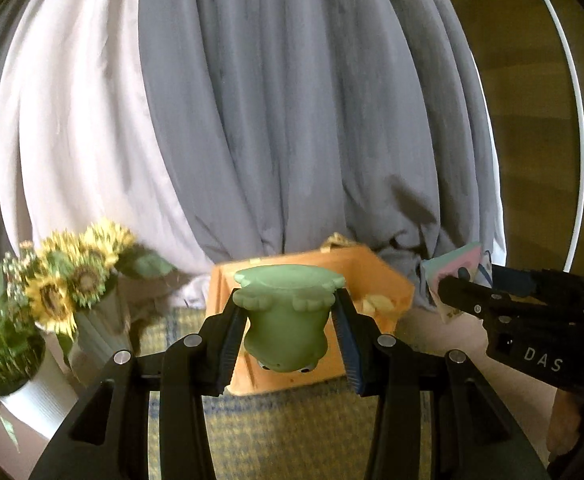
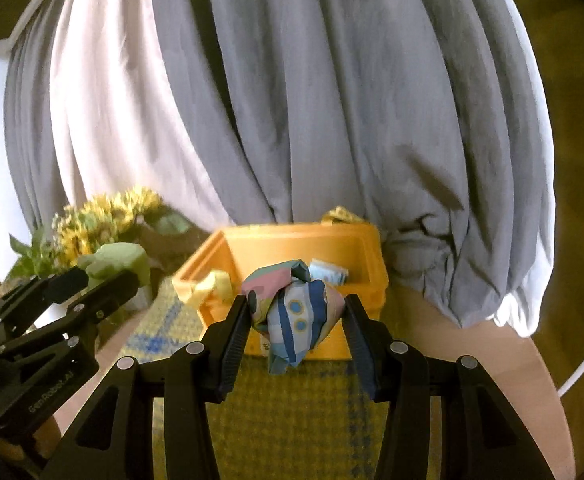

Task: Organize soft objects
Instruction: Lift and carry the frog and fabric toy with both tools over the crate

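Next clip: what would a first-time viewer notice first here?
Both grippers are loaded. The left gripper clamps a green frog toy and the right gripper a crumpled patterned cloth. Both are held up before the open orange bin on the checked mat, with grey curtains behind.

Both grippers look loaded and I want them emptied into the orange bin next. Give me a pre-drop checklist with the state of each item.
1. Left gripper clamped on the green frog toy: ok.
2. Right gripper clamped on the patterned cloth bundle: ok.
3. Orange bin open on top: ok.
4. Space left inside bin, which already holds some items: cannot tell how much.
5. Either load directly above the opening: cannot tell; both appear short of it.
6. Grippers apart from each other: ok.
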A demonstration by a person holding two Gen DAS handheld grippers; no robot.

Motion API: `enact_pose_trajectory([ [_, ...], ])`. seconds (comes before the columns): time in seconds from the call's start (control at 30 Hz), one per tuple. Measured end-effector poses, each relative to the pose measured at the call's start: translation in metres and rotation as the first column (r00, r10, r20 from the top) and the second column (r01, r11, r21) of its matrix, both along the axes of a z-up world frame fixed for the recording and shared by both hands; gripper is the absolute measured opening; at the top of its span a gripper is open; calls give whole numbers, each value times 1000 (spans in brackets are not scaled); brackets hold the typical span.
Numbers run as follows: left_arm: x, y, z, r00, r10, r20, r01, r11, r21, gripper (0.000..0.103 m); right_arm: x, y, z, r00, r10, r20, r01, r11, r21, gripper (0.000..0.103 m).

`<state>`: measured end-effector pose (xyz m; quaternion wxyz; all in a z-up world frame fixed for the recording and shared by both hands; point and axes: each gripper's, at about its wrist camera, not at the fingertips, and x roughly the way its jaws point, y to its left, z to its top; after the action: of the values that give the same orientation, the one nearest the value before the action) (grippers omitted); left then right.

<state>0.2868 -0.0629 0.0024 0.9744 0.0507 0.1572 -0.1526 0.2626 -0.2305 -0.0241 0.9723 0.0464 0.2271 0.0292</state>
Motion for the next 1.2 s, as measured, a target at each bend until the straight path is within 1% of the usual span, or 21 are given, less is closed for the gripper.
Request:
enact_pose_trajectory([
  [0.17,5,1,16,997,19,69,-19,1000,-1,43,4,0,19,997,-10,74,10,1000,3,48],
  [0.3,13,3,26,994,25,103,-25,1000,-4,43,9,1,31,992,-18,121,19,1000,-7,48],
  [0.47,28,1,32,991,36,132,-37,999,4,43,22,3,38,989,-18,144,18,1000,-4,48],
  [0.63,48,-2,32,992,38,118,-39,999,7,43,42,0,40,991,-20,135,21,1000,-7,48],
  [0.83,79,-6,26,996,43,81,-45,999,25,43,71,0,40,992,-23,120,26,999,-30,48],
  [0.97,101,-12,21,999,36,39,-37,998,44,43,90,1,37,995,-18,100,23,999,-47,48],
  [1.2,140,-21,6,999,22,-43,-19,997,72,43,126,-2,28,999,-35,39,38,997,-64,48],
])
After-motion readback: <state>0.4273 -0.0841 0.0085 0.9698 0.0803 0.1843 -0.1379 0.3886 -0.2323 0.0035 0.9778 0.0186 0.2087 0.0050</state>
